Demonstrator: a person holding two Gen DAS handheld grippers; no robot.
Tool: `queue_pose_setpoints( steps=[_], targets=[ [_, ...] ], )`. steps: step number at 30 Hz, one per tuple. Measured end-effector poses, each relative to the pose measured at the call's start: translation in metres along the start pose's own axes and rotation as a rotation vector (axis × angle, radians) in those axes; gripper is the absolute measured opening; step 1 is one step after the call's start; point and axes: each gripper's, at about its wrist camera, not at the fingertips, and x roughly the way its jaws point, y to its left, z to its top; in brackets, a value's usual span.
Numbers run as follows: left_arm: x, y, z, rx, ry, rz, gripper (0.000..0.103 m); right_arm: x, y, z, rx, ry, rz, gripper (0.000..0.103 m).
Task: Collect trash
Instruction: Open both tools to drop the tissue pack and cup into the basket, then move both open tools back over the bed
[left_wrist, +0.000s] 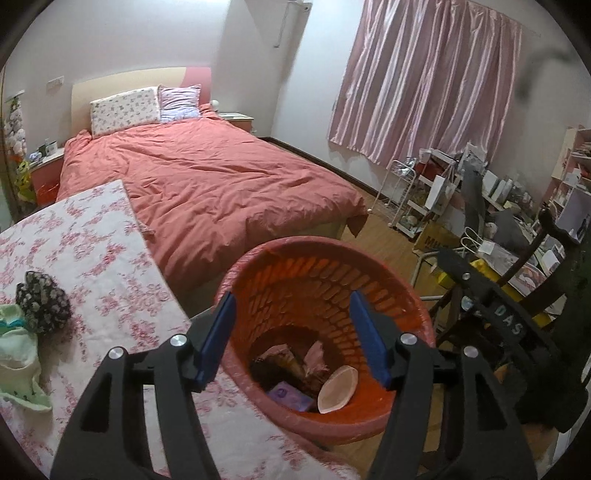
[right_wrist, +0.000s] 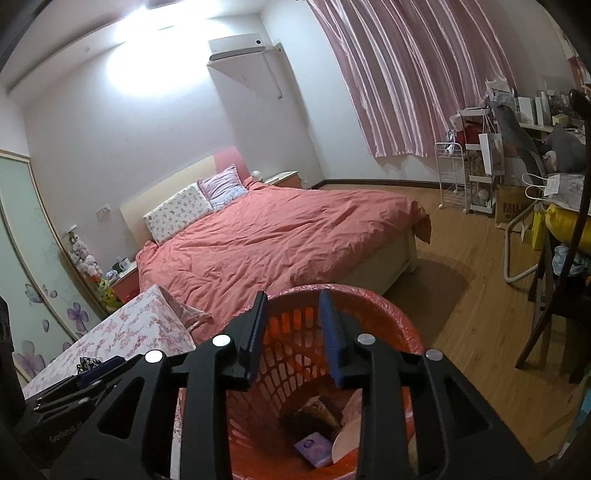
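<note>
An orange slatted trash basket (left_wrist: 317, 243) lined with a pink bag stands on the wood floor beside the table. Inside lie crumpled pink paper (left_wrist: 314, 358), a purple box (left_wrist: 290, 397) and a beige shell-shaped piece (left_wrist: 338, 387). My left gripper (left_wrist: 292, 299) hovers over the basket mouth, open, with nothing between its blue pads. My right gripper (right_wrist: 293, 295) hangs over the same basket (right_wrist: 373, 295), its jaws a little apart and empty. The purple box (right_wrist: 314, 448) shows at the basket's bottom in this view too.
A table with a pink floral cloth (left_wrist: 92, 240) stands left of the basket and holds a dark flowered pouch (left_wrist: 42, 306) and green cloth (left_wrist: 18, 369). A bed with a coral duvet (left_wrist: 221, 177) lies beyond. Cluttered shelves and a desk (left_wrist: 498, 206) and a dark chair (right_wrist: 546, 314) stand on the right.
</note>
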Motion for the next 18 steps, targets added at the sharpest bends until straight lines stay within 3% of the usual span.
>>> queue_pose_setpoints(
  steps=[10,18],
  targets=[
    [-0.04,0.04,-0.012,-0.015,-0.027,0.12,0.067,-0.01,0.032,0.003,-0.068,-0.002,0.035,0.031],
    [-0.087,0.099,-0.031,-0.08,-0.04,0.234,0.069,-0.015,0.08,-0.013,-0.144,0.048,0.13,0.031]
  ],
)
